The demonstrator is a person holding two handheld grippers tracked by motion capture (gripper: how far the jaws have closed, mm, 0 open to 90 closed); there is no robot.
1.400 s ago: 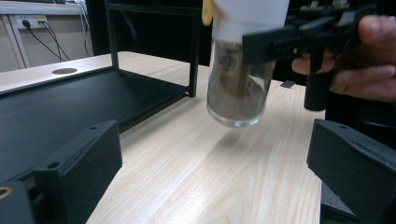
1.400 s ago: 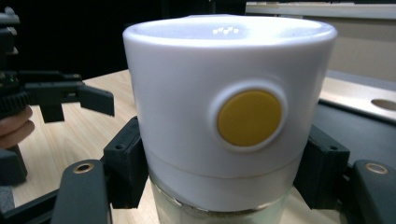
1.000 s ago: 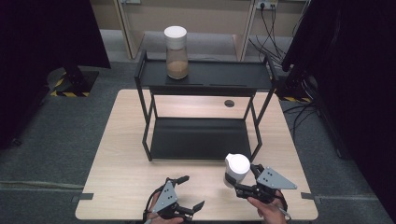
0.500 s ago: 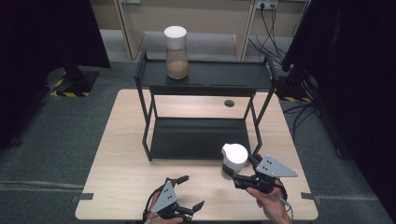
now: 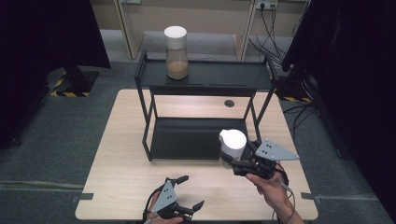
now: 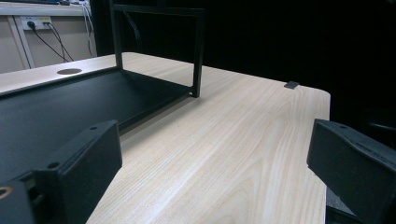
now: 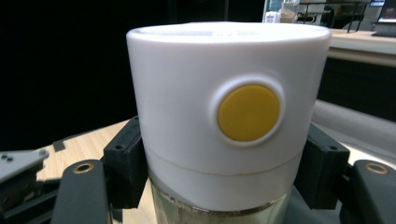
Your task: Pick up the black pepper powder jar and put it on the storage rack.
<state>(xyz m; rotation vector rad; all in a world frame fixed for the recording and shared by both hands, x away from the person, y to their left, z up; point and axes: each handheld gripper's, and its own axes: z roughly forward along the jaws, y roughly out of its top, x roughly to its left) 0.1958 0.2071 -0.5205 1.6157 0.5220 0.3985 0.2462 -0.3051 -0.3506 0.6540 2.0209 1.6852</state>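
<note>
My right gripper (image 5: 232, 164) is shut on a glass jar with a white lid (image 5: 232, 142), held above the table's front right, just in front of the black shelf rack (image 5: 201, 78). In the right gripper view the lid (image 7: 229, 107) has a yellow round button (image 7: 248, 112), and both jaws press the jar below the lid. A second jar with a white lid (image 5: 176, 45), holding brown grains, stands on the rack's top shelf at the left. My left gripper (image 5: 187, 192) stays open, low at the table's front edge, with nothing between its fingers (image 6: 79, 163).
The rack's lower shelf (image 5: 196, 137) is a bare black sheet on the wooden table (image 5: 121, 154). A round cable hole (image 5: 229, 103) lies behind the rack. Dark curtains flank the table; cables and sockets (image 5: 264, 18) line the far wall.
My right gripper has lifted the white-lidded jar and carried it up and slightly left toward the rack. The left gripper has stayed put.
</note>
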